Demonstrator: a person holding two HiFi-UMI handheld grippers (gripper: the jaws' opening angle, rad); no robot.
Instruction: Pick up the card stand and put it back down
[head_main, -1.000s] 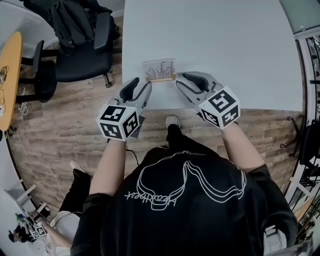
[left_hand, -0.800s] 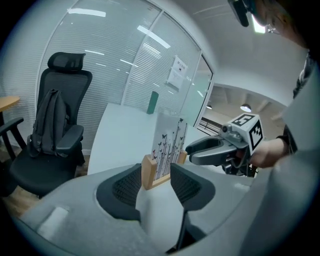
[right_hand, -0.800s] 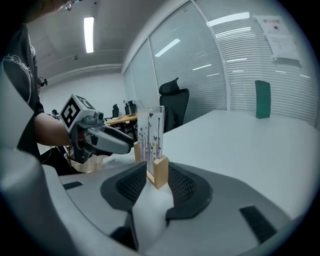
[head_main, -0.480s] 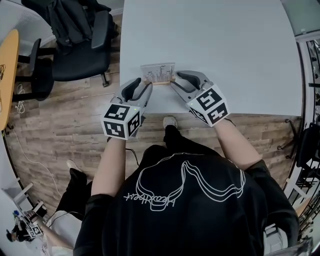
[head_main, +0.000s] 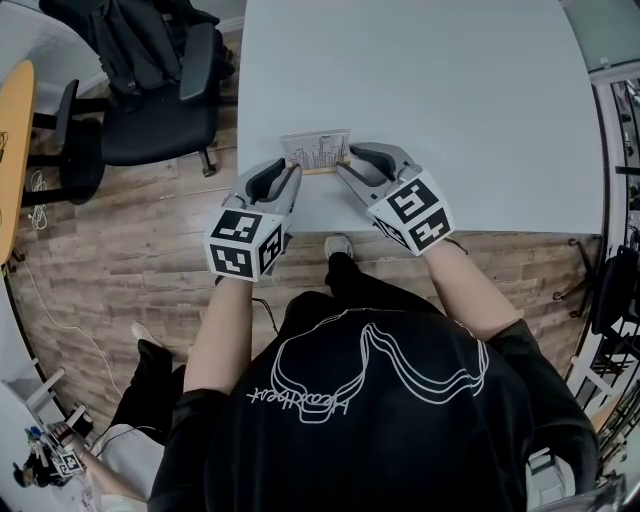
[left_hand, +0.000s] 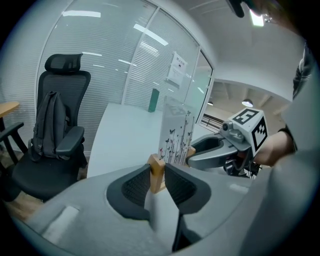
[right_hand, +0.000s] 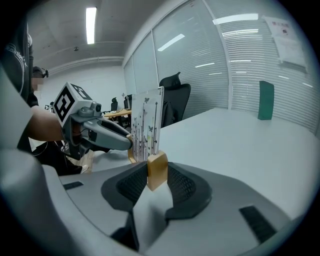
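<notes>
Office, pale table (head_main: 450, 90) | card stand (head_main: 317, 150) upright near table's 6 o'clock edge | left gripper (head_main: 287, 175) at stand's 9 o'clock, jaws closing onto wooden base (left_hand: 156, 172) | right gripper (head_main: 345, 168) at 3 o'clock, closing onto base too | judgement: firm both pinches evenly, lift level.

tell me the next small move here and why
Probably finish squeezing, then lift both ends straight up together: the left gripper and right gripper are each closing on a wooden end of the card stand, pads touching, and it stands on the table.
</notes>
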